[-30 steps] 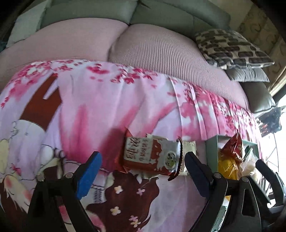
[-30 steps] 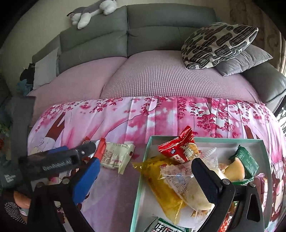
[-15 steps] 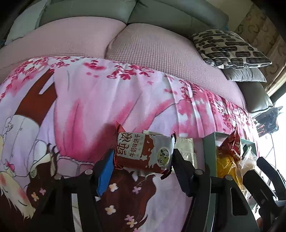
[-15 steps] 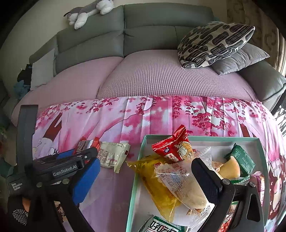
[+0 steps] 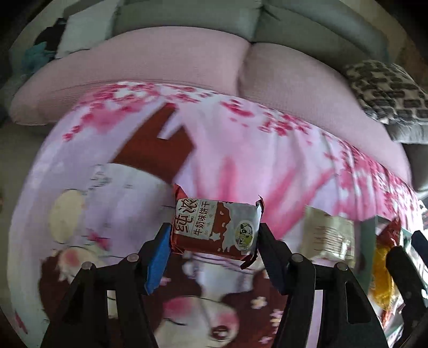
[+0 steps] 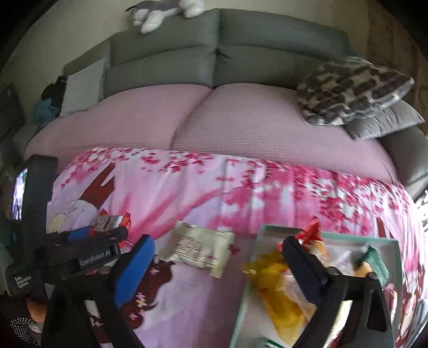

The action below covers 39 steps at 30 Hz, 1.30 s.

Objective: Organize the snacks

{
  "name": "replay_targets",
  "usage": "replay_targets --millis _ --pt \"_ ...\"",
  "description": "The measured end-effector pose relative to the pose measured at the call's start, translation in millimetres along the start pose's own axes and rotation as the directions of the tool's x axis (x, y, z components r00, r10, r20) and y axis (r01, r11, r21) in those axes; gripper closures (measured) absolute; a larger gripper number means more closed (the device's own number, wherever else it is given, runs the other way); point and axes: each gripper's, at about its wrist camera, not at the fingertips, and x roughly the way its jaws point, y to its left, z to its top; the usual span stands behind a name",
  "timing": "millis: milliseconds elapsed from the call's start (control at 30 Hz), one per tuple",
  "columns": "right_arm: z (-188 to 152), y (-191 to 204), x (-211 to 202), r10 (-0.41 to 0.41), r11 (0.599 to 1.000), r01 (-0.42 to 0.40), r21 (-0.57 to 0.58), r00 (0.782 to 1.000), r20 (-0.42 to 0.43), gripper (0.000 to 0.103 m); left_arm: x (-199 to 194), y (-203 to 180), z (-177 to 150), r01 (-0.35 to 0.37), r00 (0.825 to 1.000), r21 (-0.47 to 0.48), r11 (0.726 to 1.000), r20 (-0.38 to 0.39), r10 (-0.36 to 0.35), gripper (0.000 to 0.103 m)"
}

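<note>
My left gripper (image 5: 214, 235) is shut on a red-and-white milk biscuit packet (image 5: 215, 227) and holds it above the pink blanket; it shows in the right wrist view too (image 6: 111, 222). A cream snack packet (image 6: 198, 247) lies flat on the blanket between the grippers, also in the left wrist view (image 5: 327, 238). My right gripper (image 6: 218, 251) is open and empty, above the cream packet and the left rim of the green tray (image 6: 250, 270). The tray holds a yellow packet (image 6: 283, 299), a red packet (image 6: 311, 233) and a green packet (image 6: 375, 263).
A pink cherry-blossom blanket (image 6: 214, 182) covers the surface in front of a grey sofa (image 6: 214, 59). A patterned pillow (image 6: 350, 88) lies at the right, a plush toy (image 6: 165, 10) on the sofa back.
My left gripper has closed on the milk biscuit packet and lifted it off the blanket, moving left. My right gripper has shifted left, over the cream packet.
</note>
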Motion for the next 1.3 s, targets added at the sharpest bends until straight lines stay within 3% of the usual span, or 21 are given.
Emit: replay_targets --millis 200,467,1300 --pt "-6 19 38 0.018 1.000 -0.020 -0.020 0.995 -0.096 0.024 -5 23 3 -0.034 0.999 -0.037 0.999 0.011 0.035 0.038" --pt "-12 15 75 -0.009 1.000 0.014 0.023 0.982 -0.187 0.033 -4 24 4 -0.008 1.000 -0.039 0.999 0.016 0.008 0.038" --pt "-6 33 104 -0.034 0.999 0.030 -0.021 0.968 -0.250 0.030 1 24 3 0.015 1.000 -0.037 0.999 0.003 -0.015 0.038"
